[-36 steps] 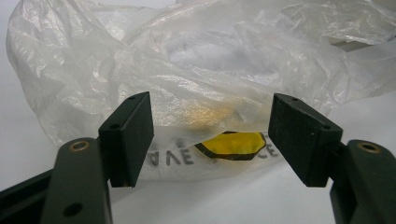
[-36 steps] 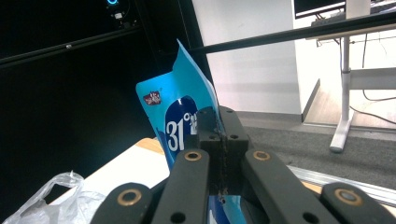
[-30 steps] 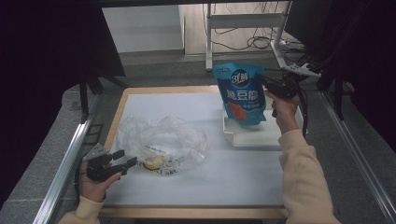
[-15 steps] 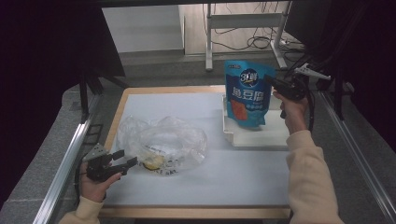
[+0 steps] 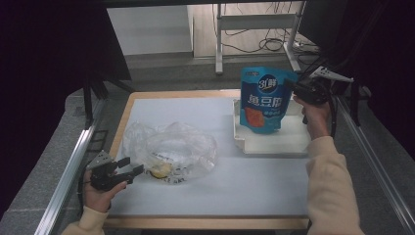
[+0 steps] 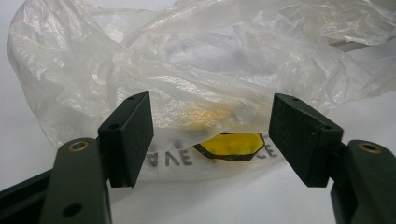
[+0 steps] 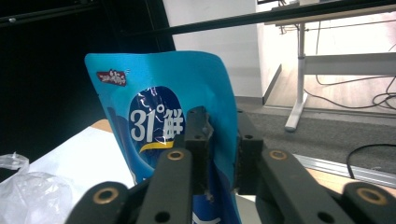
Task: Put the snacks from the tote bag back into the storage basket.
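Observation:
A blue snack pouch [image 5: 263, 100] stands upright in a shallow white tray [image 5: 274, 143] at the table's right side. My right gripper [image 5: 293, 90] is at the pouch's upper right edge. In the right gripper view the pouch [image 7: 154, 107] runs between the jaws of that gripper [image 7: 223, 135], which have just been opening; a gap shows between the pads. At the front left, my left gripper [image 5: 133, 166] is open, facing a crumpled clear plastic bag [image 5: 171, 147]. In the left gripper view the bag [image 6: 201, 60] holds a yellow item [image 6: 229, 146] beyond the wide-apart pads of my left gripper [image 6: 211, 135].
A white mat [image 5: 205, 196] covers the wooden table top. Metal rails [image 5: 73, 156] run along both sides. Beyond the far edge are a desk frame [image 5: 220, 44] and floor cables [image 5: 274, 44]. Dark panels close in on the left and right.
The right gripper and the pouch have shifted a little to the right, and the pouch now stands straighter in the tray. The left gripper has stayed put.

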`<state>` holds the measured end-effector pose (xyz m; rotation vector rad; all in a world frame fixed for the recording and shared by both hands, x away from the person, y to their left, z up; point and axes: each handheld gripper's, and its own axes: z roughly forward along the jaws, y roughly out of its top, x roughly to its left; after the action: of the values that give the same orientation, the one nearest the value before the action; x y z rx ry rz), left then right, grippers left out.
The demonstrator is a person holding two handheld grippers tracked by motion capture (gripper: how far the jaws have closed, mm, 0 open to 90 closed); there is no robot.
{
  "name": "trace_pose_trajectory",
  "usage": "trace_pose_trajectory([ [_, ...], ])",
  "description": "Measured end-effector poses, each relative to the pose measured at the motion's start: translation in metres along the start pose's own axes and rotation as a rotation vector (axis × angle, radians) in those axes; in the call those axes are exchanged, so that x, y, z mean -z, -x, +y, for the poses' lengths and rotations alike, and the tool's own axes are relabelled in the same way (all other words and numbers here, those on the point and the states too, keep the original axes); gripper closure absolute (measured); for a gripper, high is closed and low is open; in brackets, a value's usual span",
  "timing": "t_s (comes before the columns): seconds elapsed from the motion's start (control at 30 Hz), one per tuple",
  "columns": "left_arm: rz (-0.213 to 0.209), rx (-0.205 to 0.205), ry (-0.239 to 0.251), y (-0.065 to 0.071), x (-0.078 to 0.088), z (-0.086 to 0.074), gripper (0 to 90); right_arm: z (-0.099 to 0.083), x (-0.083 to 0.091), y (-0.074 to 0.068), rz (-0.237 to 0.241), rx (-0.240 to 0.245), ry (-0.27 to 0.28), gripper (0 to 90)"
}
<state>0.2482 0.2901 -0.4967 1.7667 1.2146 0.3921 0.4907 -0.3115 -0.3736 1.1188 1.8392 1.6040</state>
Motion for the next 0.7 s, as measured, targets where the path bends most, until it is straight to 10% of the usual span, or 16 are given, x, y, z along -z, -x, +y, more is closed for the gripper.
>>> trace_pose_trajectory([
  [0.7,-0.006,0.014,0.021,-0.003,0.003,0.006,30.7,-0.007,0.011,-0.01,-0.072,0.002,-0.024,45.5],
])
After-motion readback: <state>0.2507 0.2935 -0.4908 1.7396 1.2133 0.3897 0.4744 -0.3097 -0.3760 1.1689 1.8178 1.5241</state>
